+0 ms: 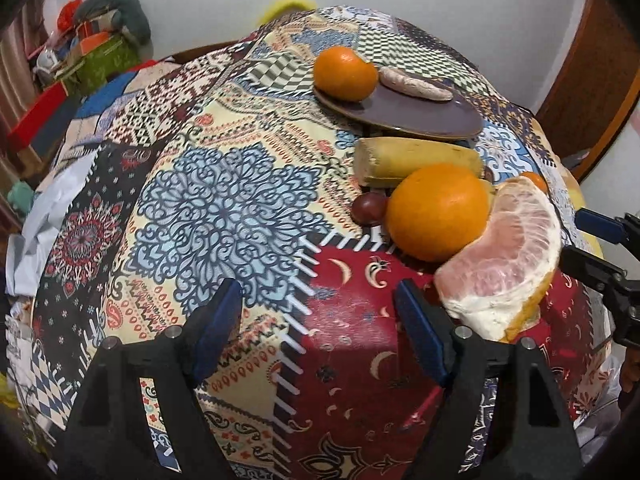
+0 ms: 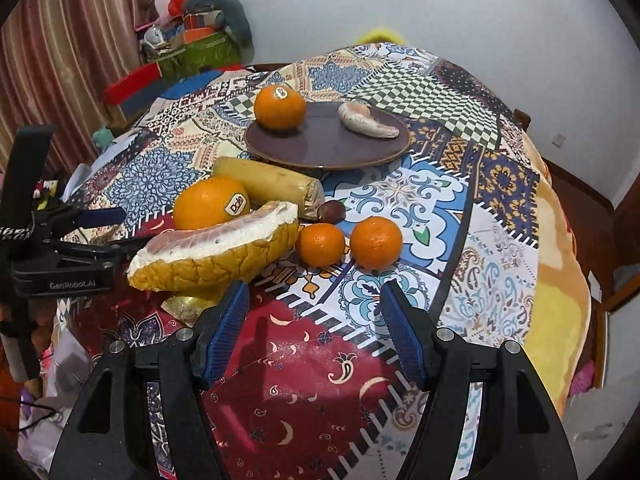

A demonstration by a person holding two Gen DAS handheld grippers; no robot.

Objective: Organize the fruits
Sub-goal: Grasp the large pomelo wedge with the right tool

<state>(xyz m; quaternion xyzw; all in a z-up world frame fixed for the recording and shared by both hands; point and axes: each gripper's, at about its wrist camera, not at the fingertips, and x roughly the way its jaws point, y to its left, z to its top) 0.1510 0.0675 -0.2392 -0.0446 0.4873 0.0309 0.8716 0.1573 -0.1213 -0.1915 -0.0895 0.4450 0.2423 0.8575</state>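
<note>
A dark brown plate (image 2: 320, 152) at the back of the table carries an orange (image 2: 279, 106) and a peeled pale fruit segment (image 2: 366, 122). In front of it lie a yellow banana-like piece (image 2: 272, 188), a large stickered orange (image 2: 210, 204), a pomelo wedge (image 2: 216, 256), a dark grape (image 2: 332, 212) and two mandarins (image 2: 322, 243) (image 2: 376, 242). My right gripper (image 2: 314, 316) is open and empty, just short of the mandarins. My left gripper (image 1: 320, 320) is open and empty over the cloth, left of the pomelo wedge (image 1: 504, 264) and large orange (image 1: 438, 212).
A patchwork tablecloth (image 2: 420, 208) covers the round table. Boxes and clutter (image 2: 188, 44) are stacked by the wall at the back left, next to a striped curtain (image 2: 72, 40). An orange blanket (image 2: 560, 248) hangs over the table's right edge.
</note>
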